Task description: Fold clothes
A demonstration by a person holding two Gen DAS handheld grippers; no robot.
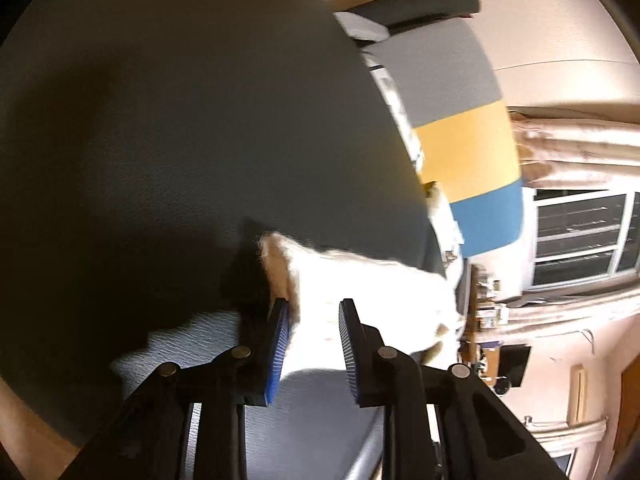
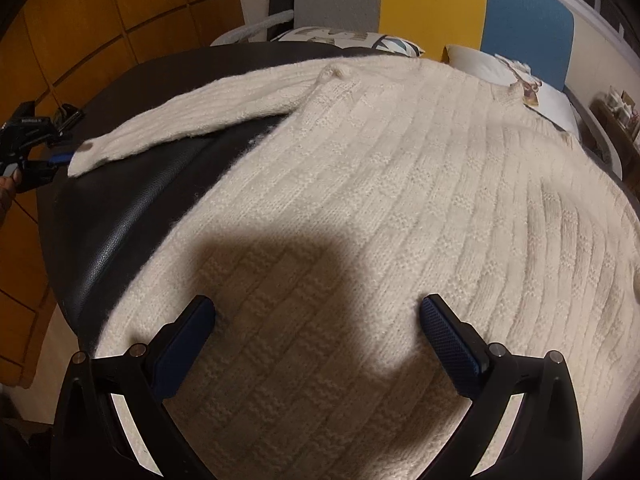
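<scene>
The right gripper (image 2: 316,320) is held wide open over the cream knitted sweater (image 2: 380,200), spread flat on the dark leather-like tabletop (image 2: 104,240); the knit is judged soft, limp and fairly bulky. At ten o'clock the left gripper (image 1: 312,316), part-open, brackets the sleeve cuff (image 1: 280,268), judged the natural hold; beyond, colour-blocked panels (image 2: 432,4) and a window (image 1: 580,236) are seen.

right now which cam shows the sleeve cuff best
The left wrist view: the sleeve cuff sits close, just ahead of the open left tool, though glare washes it out. The right wrist view shows the cuff small and far off, at the end of the sweater's outstretched sleeve.
</scene>
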